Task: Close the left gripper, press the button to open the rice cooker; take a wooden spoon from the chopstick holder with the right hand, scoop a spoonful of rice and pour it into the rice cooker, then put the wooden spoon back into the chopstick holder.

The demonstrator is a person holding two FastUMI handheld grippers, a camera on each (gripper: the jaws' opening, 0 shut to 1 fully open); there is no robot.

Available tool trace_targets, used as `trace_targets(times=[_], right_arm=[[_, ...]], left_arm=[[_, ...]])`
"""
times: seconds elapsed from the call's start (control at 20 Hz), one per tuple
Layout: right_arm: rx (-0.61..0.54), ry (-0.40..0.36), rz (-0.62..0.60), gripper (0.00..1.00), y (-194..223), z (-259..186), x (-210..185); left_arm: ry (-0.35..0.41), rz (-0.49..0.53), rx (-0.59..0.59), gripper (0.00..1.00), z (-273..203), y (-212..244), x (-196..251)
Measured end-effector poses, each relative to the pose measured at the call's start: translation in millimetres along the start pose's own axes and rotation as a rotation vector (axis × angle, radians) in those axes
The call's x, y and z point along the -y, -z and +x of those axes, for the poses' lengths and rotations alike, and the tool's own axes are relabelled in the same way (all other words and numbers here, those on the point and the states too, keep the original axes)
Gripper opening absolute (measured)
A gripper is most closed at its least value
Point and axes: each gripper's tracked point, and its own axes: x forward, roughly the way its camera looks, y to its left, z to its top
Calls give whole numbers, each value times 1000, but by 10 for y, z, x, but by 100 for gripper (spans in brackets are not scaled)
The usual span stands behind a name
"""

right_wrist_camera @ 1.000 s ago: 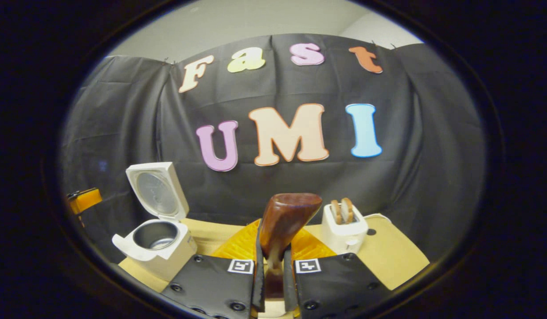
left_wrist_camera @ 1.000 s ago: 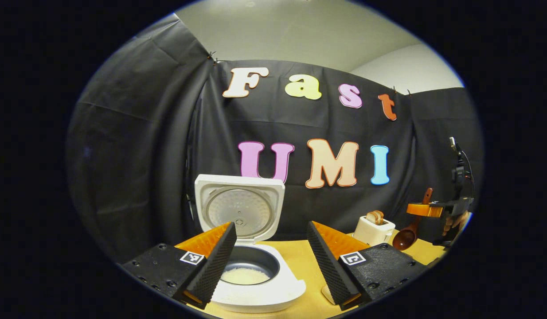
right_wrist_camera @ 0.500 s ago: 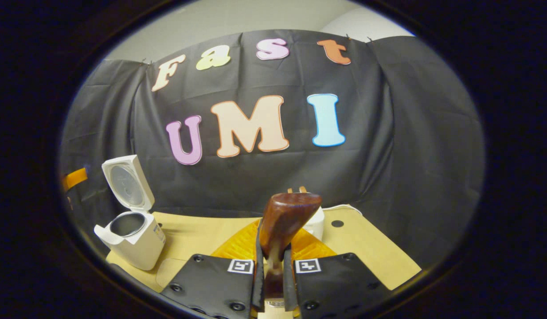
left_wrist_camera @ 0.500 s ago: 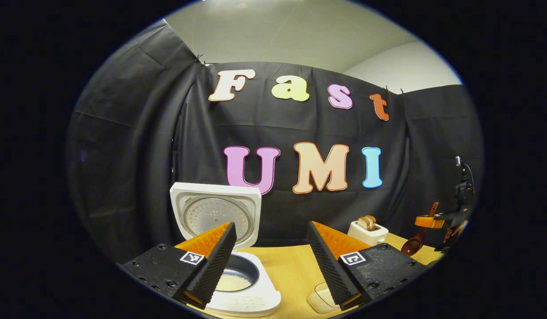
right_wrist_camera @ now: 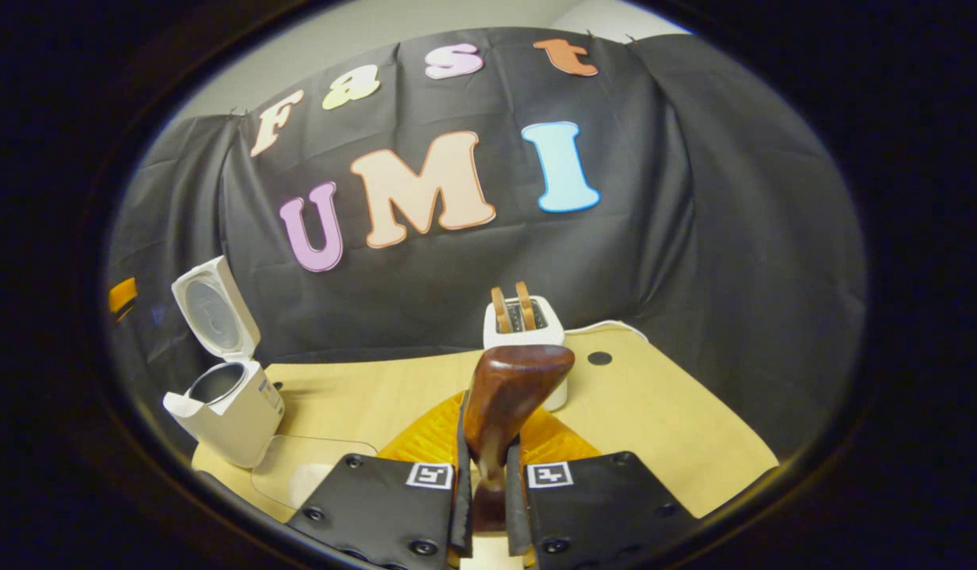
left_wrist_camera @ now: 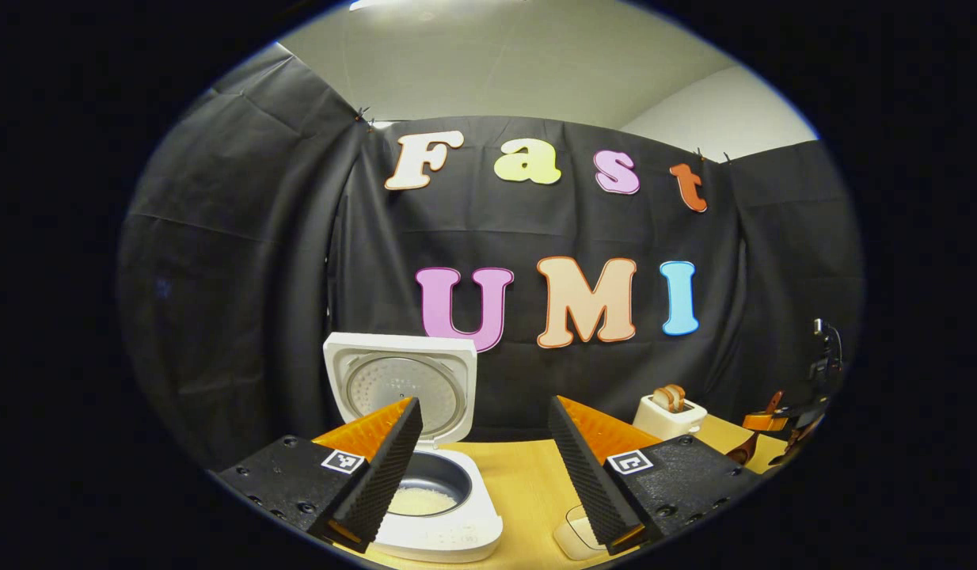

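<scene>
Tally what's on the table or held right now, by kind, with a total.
Rice cooker, lid open: 1
Toaster, two slices in it: 1
Clear container, on the table beside the rice cooker: 1
Wooden spoon, held in the right gripper: 1
Total: 4

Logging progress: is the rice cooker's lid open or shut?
Open: the rice cooker lid stands upright, baring rice inside.
</scene>
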Motion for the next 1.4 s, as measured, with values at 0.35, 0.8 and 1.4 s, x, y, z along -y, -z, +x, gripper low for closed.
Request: trace_targets(times=[0.35, 0.8, 1.4], right_arm=[[-110, -30, 12, 19, 562, 220, -71], [-142, 0, 46, 23, 726, 274, -23], [19, 146, -74, 99, 9, -159, 329]], left_arm=[[-19, 43, -7, 93, -100, -29, 13], [-50, 40, -1, 95, -173, -73, -121], [-92, 16, 20, 95, -173, -146, -466]])
